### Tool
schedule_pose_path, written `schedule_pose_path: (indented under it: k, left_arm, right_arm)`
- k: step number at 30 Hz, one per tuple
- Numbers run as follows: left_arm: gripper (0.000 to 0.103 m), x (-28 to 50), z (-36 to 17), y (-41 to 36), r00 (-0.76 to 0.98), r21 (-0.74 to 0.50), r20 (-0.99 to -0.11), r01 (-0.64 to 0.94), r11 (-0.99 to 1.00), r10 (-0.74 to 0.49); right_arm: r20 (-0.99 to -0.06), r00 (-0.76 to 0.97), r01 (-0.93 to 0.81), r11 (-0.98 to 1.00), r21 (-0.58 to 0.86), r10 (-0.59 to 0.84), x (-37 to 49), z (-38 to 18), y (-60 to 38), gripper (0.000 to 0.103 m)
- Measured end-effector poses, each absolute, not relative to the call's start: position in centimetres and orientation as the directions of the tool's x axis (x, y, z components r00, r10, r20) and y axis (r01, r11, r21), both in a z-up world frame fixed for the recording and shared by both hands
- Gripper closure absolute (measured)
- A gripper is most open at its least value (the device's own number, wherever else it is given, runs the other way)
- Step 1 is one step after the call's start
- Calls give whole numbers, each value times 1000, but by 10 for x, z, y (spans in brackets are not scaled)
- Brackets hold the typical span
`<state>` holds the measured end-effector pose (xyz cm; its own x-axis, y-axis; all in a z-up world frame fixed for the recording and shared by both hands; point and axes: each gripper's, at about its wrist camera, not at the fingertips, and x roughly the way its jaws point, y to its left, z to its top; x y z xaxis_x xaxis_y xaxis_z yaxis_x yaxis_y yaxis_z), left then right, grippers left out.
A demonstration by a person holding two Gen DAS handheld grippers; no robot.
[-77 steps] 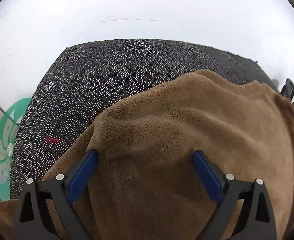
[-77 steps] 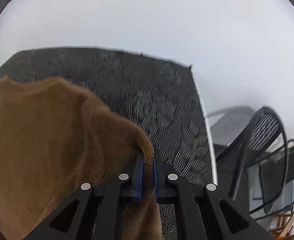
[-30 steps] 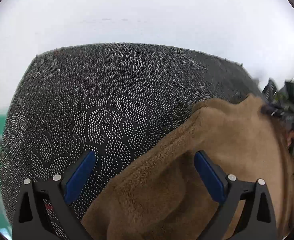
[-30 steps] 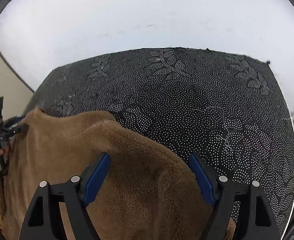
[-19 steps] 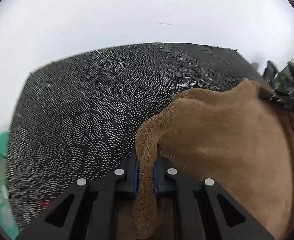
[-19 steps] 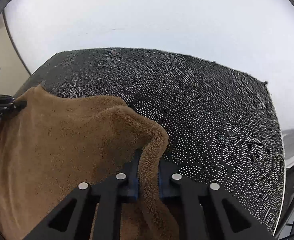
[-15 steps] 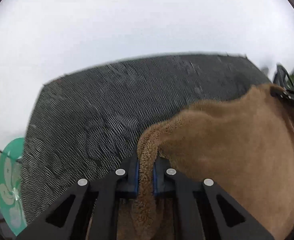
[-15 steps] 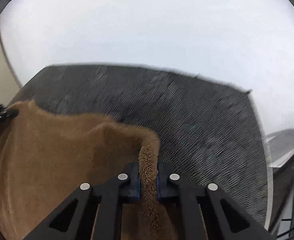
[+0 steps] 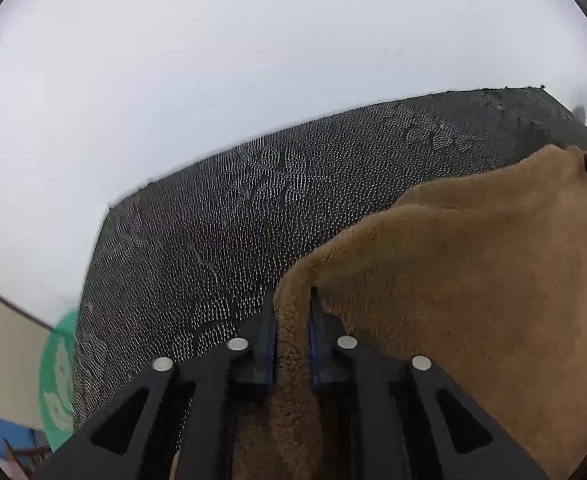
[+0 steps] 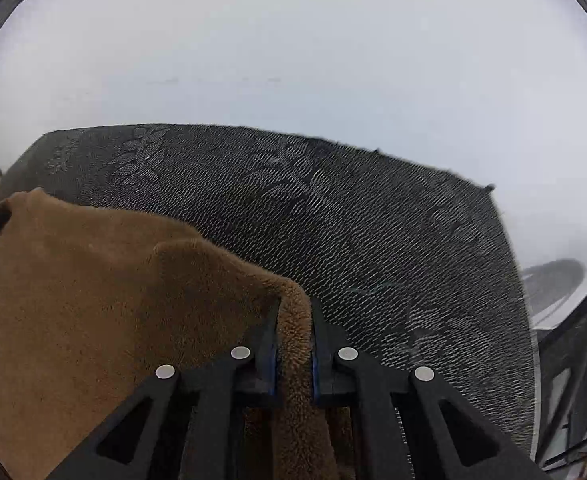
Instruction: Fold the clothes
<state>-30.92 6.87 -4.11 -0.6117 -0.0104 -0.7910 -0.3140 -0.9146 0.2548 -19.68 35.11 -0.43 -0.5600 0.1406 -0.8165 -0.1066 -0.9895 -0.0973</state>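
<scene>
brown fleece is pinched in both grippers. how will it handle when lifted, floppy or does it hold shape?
Likely floppy: the brown fleece sags in a soft curve between the left gripper and right gripper. Its thick pile bunches in the shut jaws, so slipping seems unlikely. It probably drags on the dotted black tablecloth rather than sliding.

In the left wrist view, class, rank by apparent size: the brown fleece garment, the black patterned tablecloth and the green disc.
1-2. Black patterned tablecloth and brown fleece garment: similar; the garment is nearer, so unranked.
3. Green disc, a cropped sliver.
</scene>
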Motion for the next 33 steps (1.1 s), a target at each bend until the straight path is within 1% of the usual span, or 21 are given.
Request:
schedule_pose_path:
  k: [1, 2, 3, 4, 5, 7, 11, 14, 18, 21, 23, 28, 30, 31, 33]
  left_arm:
    - [73, -309, -40, 69, -613, 269, -790, -312, -911, -23]
    - [65, -310, -38, 68, -614, 284, -788, -304, -909, -41]
    - [48, -310, -36, 65, -616, 299, -786, -293, -908, -60]
    - [33, -309, -32, 61, -619, 306, -782, -278, -911, -74]
    - [30, -306, -27, 56, -624, 302, -777, -257, -918, -81]
    - [25, -301, -14, 40, -630, 267, -774, -228, -936, -67]
    - [23, -269, 11, 11, -623, 147, -782, -216, -965, 20]
    - [22, -230, 25, 0, -624, 97, -778, -239, -966, 76]
    - [22, -177, 33, -14, -606, -1, -776, -277, -961, 176]
    - [22, -139, 34, -22, -592, -58, -773, -288, -956, 226]
    - [22, -115, 34, -27, -591, -80, -768, -293, -953, 246]
    - [20, -58, 33, -38, -599, -111, -756, -278, -954, 263]
    - [20, -42, 31, -43, -596, -122, -760, -260, -958, 258]
    - [20, -34, 30, -45, -594, -127, -763, -250, -960, 255]
    - [20, -17, 27, -49, -590, -137, -767, -231, -963, 251]
  right_arm:
    - [-820, -557, -109, -990, -88, 134, -197, -3, 354, 83]
    - [-827, -546, -116, -990, -83, 133, -198, -2, 357, 69]
    - [-830, -540, -131, -988, -78, 137, -196, 1, 361, 43]
    - [-829, -541, -144, -987, -73, 140, -193, 6, 364, 33]
    - [-816, -561, -148, -987, -67, 140, -187, 13, 365, 29]
    - [-799, -588, -147, -988, -42, 122, -173, 29, 368, 29]
    - [-784, -620, -84, -996, 29, 30, -126, 54, 368, 29]
    - [-779, -626, -18, -998, 54, -31, -73, 64, 363, 29]
    - [-764, -641, 37, -997, 71, -78, 2, 69, 354, 29]
    - [-747, -660, 26, -995, 92, -86, 61, 77, 356, 29]
    - [-738, -668, 26, -994, 106, -96, 100, 85, 358, 28]
    - [-640, -761, -12, -984, 175, -105, 201, 115, 364, 28]
    - [-604, -789, -8, -982, 187, -108, 235, 121, 361, 25]
    - [-589, -801, -5, -982, 189, -110, 252, 123, 360, 25]
    - [-582, -806, -1, -984, 180, -106, 275, 122, 356, 25]
